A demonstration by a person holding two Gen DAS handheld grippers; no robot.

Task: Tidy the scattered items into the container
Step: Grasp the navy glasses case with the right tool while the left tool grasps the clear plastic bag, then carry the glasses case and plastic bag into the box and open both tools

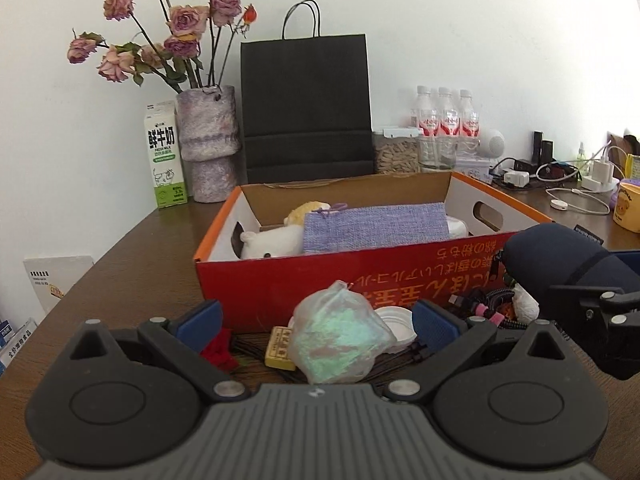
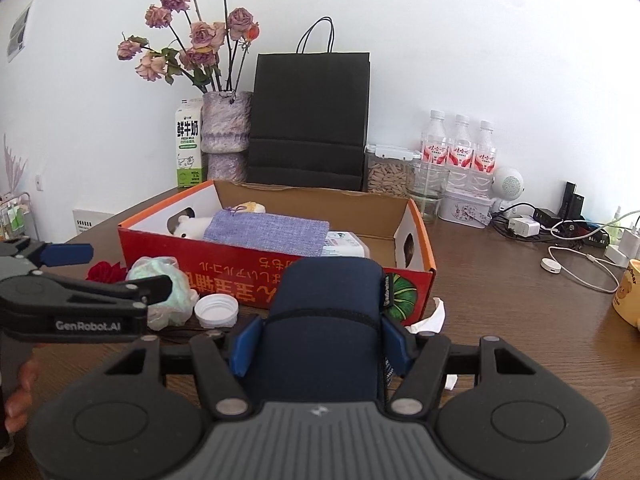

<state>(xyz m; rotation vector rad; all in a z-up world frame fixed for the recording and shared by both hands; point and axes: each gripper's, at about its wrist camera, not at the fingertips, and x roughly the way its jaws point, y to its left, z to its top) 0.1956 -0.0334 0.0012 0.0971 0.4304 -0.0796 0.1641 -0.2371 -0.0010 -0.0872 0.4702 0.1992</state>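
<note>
A lived-in home desk is showing here: dried roses in a vase (image 1: 208, 136), a milk carton (image 1: 164, 156), water bottles (image 2: 460, 148), tangled chargers (image 2: 560, 228) and a black paper bag (image 1: 306, 108) are crowding the wooden table (image 2: 500, 300).

A plain white wall (image 2: 460, 40) is seen behind a brown wood-grain table (image 2: 500, 312); soft, even light, no hard shadows. A black paper bag (image 2: 310, 120) is stood against the wall at the table's back edge. Left of the bag: a mottled vase (image 2: 225, 132) w/ dried roses (image 2: 200, 40), then a milk carton (image 2: 188, 140). Right of the bag: a clear jar (image 2: 388, 168), three water bottles (image 2: 460, 144), a small white speaker (image 2: 509, 184), chargers & cables (image 2: 560, 228).
</note>
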